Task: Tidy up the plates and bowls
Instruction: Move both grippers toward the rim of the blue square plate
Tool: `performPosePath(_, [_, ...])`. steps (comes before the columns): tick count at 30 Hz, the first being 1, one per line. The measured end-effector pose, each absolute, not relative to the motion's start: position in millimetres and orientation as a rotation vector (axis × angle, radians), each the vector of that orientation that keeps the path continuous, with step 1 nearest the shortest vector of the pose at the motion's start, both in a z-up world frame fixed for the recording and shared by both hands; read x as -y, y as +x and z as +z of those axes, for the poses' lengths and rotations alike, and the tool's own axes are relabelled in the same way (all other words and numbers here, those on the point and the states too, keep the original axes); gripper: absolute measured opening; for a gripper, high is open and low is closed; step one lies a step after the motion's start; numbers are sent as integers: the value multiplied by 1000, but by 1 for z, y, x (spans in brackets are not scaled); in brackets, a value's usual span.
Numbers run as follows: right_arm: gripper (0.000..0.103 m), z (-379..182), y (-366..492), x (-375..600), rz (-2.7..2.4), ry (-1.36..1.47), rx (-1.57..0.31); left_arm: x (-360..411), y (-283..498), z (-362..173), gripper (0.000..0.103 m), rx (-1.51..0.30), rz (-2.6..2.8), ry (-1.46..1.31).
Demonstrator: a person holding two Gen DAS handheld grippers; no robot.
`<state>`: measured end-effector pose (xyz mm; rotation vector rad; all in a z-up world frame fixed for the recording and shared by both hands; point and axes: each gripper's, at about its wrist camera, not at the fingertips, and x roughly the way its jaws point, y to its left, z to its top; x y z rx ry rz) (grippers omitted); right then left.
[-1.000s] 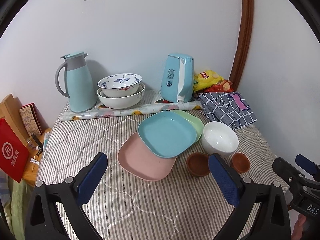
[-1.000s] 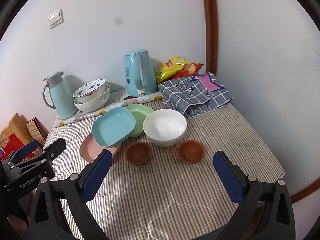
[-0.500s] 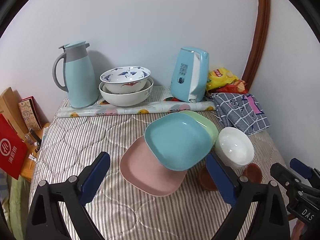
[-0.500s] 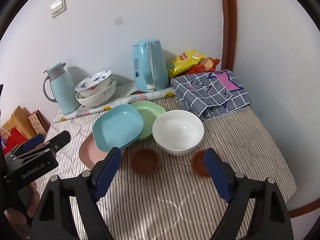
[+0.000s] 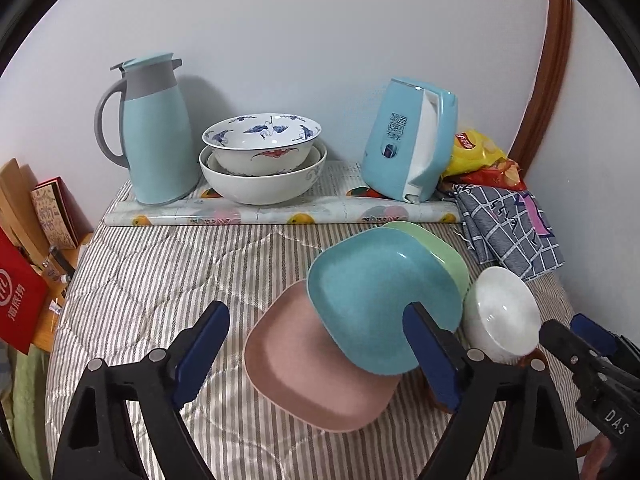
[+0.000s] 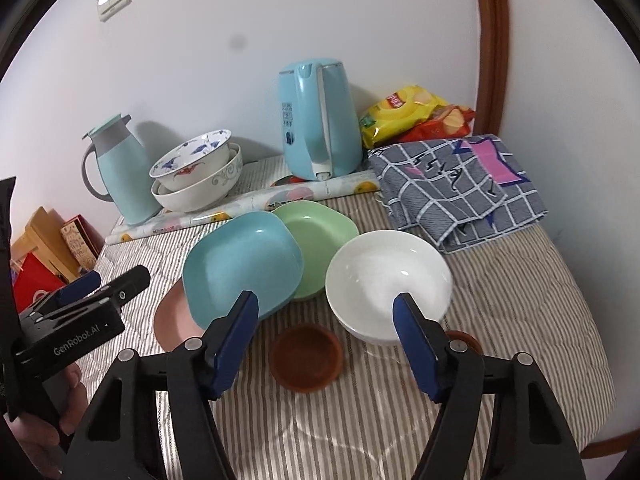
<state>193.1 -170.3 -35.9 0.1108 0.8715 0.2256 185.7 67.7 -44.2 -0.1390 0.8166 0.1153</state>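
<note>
Nothing sorted yet — both my grippers, left gripper (image 5: 316, 348) and right gripper (image 6: 326, 334), are spread and empty; plates (image 5: 380, 300) and white bowl (image 6: 388, 280) ahead are all left to stack.

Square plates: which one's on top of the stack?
The blue plate. It overlaps both the pink plate and the green plate; nothing lies on it.

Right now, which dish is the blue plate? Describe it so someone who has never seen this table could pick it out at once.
Start at the tall blue kettle by the back wall and come forward over the rolled mat to the overlapping plates on the striped cloth. The blue plate is the middle one, lying over the pink plate and overlapping the green plate. It alone is turquoise and topmost.
</note>
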Motion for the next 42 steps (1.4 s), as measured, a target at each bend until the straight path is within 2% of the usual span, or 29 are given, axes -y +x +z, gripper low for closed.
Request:
performPosePath(12, [50, -70, 239, 142, 276, 77, -937, -83, 221, -71, 81, -858, 128, -133])
performPosePath(14, [49, -75, 246, 139, 277, 76, -943, -83, 228, -75, 77, -866, 121, -136])
performPosePath(22, [47, -90, 266, 135, 274, 63, -965, -86, 248, -89, 72, -885, 100, -159])
performPosePath(24, [41, -93, 269, 133, 275, 57, -973, -86, 251, -92, 71, -890, 93, -169])
performPosePath(32, [37, -100, 278, 126, 281, 35, -974, -85, 266, -104, 61, -911, 79, -172])
performPosePath(35, [28, -100, 281, 121, 301, 19, -973, -86, 270, -107, 57, -917, 81, -177])
performPosePath(39, [28, -105, 287, 113, 303, -9, -993, -89, 275, -113, 55, -930, 86, -185])
performPosePath(42, [25, -110, 289, 108, 300, -35, -1003, -88, 278, -118, 49, -945, 78, -186])
